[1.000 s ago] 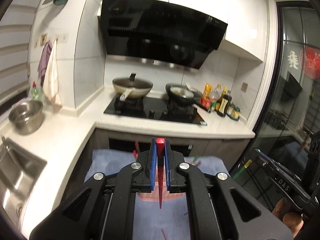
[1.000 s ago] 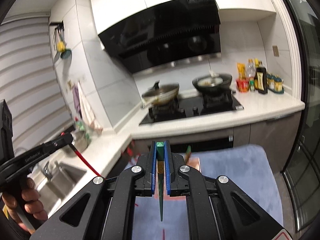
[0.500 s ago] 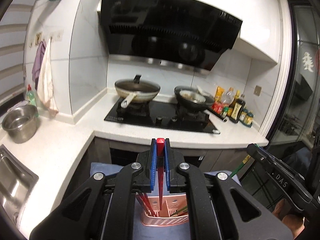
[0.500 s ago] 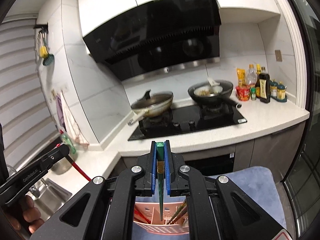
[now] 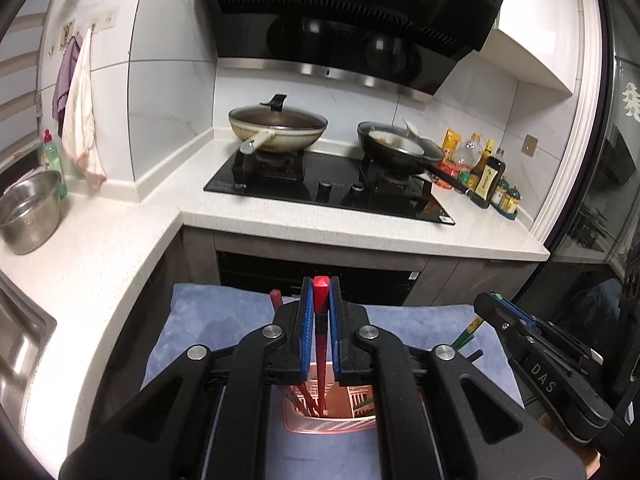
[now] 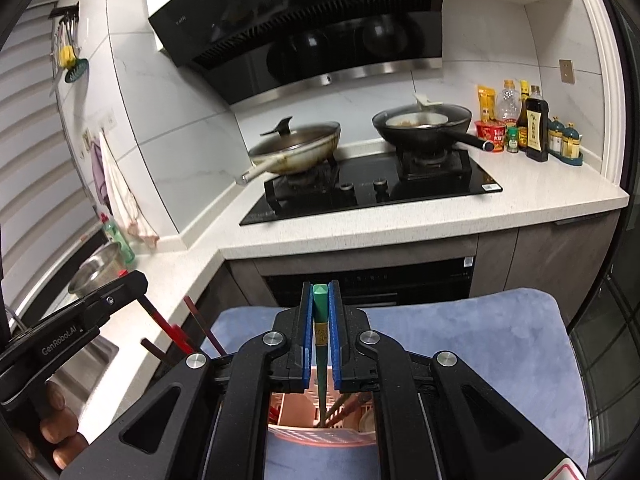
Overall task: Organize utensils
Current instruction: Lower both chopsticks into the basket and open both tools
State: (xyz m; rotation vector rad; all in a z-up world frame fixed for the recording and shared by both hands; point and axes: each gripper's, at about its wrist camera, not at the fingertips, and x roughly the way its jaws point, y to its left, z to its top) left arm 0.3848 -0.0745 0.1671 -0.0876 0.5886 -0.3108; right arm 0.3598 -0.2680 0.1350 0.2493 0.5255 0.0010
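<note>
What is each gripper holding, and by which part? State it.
Left gripper: slim red chopstick, clamped near its top end. Right gripper: slim green chopstick, likewise near its top.

Red chopstick (image 5: 320, 328), square-ended, upright, pinched between the blue pads of the left claw (image 5: 320, 300), lower tip inside the pink slotted utensil basket (image 5: 332, 424). Green chopstick (image 6: 320, 332), also upright, clamped in the right claw (image 6: 320, 300), tip down in the same basket (image 6: 320, 434). More red and green sticks leaning within, basket on a blue cloth (image 6: 480, 344).
</note>
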